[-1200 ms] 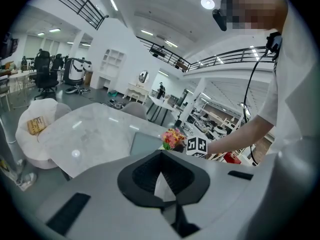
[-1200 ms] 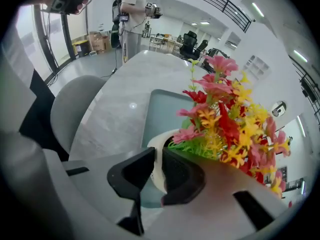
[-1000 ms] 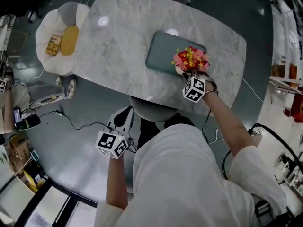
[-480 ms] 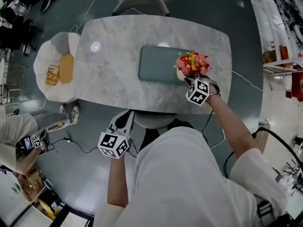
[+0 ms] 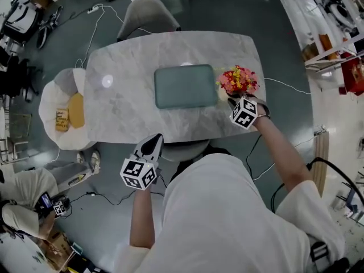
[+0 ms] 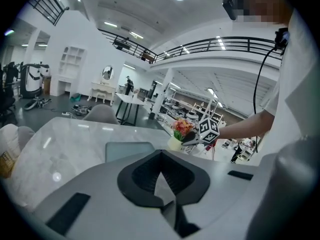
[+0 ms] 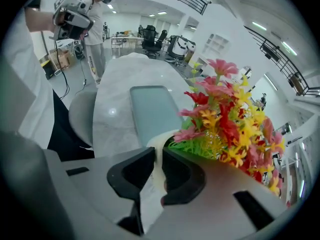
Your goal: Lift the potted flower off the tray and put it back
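Note:
The potted flower [image 5: 239, 81], red, pink and yellow blooms in a cream pot, is just past the right end of the teal tray [image 5: 185, 86], off it. My right gripper [image 5: 232, 100] is shut on the pot's rim [image 7: 159, 149], one jaw inside and one outside, with the blooms [image 7: 230, 119] to the right of the jaws. Whether the pot rests on the table I cannot tell. My left gripper [image 5: 152, 145] hangs shut and empty at the table's near edge; in its own view the pot [image 6: 175, 143] and the tray [image 6: 129, 150] lie ahead.
The tray lies in the middle of an oval marble table [image 5: 125, 95]. A white seat with a yellow cushion [image 5: 60, 115] stands at the left end, a grey chair [image 5: 147, 13] at the far side and a grey stool [image 5: 185, 149] at the near edge. Cables run over the floor.
The right gripper has carried the potted flower rightward from over the tray's right corner to beyond its edge. The left gripper has stayed in place.

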The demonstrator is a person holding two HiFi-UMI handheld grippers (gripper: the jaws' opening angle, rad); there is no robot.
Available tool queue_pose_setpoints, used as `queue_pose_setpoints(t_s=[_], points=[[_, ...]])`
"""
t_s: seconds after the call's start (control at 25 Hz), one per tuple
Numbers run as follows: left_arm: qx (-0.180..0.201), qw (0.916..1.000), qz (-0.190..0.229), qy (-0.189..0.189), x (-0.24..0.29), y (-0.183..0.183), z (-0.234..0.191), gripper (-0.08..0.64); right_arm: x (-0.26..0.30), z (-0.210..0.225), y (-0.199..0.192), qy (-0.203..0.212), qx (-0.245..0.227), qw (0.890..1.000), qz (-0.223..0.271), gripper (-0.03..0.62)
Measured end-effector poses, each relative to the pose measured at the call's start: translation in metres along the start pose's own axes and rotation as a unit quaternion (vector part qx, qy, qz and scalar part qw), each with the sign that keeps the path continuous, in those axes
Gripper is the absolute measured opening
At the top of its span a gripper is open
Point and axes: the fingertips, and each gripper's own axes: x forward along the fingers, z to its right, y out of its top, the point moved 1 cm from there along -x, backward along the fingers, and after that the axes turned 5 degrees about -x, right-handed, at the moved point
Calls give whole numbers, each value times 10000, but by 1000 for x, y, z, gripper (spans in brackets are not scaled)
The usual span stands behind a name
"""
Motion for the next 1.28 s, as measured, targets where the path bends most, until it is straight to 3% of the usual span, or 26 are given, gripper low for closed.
queue_pose_setpoints(t_s=[0.52, 0.8, 1.28], points=[[572, 9944, -313, -826, 38, 9, 36, 9, -38, -2, -75, -324, 844, 9953, -337, 57], [941, 9851, -516, -1341, 54, 9, 59, 9, -53, -12, -109, -367, 1183, 9910, -501, 57], [1343, 9770, -448, -1594, 53, 14, 89, 8, -64, -16, -129, -459, 1262, 9896, -517, 57]])
